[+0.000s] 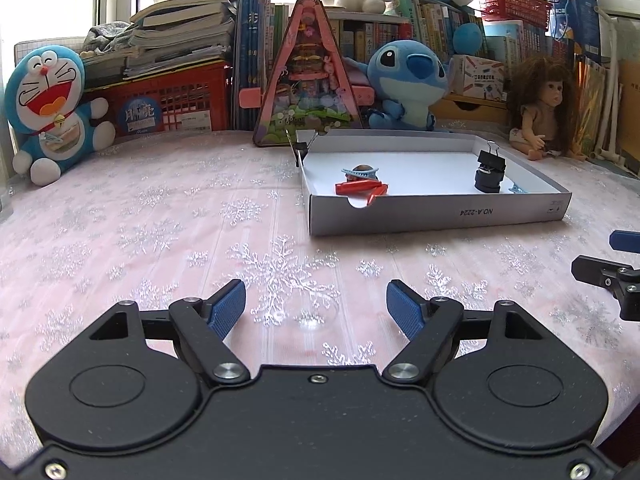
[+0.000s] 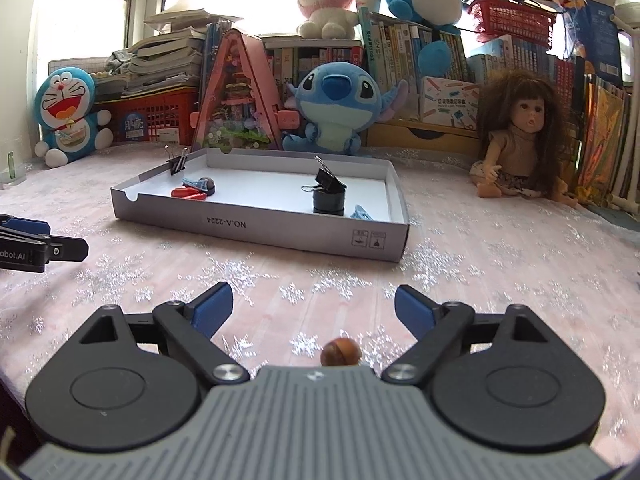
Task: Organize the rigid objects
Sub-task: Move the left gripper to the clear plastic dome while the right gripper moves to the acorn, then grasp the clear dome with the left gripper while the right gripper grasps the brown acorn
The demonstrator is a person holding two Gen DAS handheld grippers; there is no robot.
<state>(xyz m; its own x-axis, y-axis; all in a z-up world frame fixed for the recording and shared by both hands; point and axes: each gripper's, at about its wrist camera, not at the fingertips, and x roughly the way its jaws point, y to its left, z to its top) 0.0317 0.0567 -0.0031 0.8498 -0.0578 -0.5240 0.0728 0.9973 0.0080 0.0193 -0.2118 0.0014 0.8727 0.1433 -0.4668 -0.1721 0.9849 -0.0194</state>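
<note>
A shallow white cardboard box [image 1: 440, 210] lies on the snowflake cloth. It holds red clips [image 1: 360, 189], a light blue hair clip [image 1: 360, 172], and a black binder clip [image 1: 490, 160] on a black cylinder [image 1: 488, 182]. My left gripper [image 1: 316, 300] is open, low over the cloth, short of the box; a faint clear round thing [image 1: 314, 314] lies between its fingers. My right gripper [image 2: 314, 304] is open wide. A small brown nut-like ball [image 2: 341, 352] rests on the cloth between its fingers, close to the body, untouched. The box [image 2: 260, 232] is ahead of it.
Another binder clip [image 2: 178, 162] is clipped on the box's far left corner. Plush toys [image 1: 48, 108], a pink triangular toy house [image 1: 308, 80], a doll [image 2: 520, 148] and books line the back. Each gripper shows at the other view's edge: right [image 1: 592, 252], left [image 2: 60, 240].
</note>
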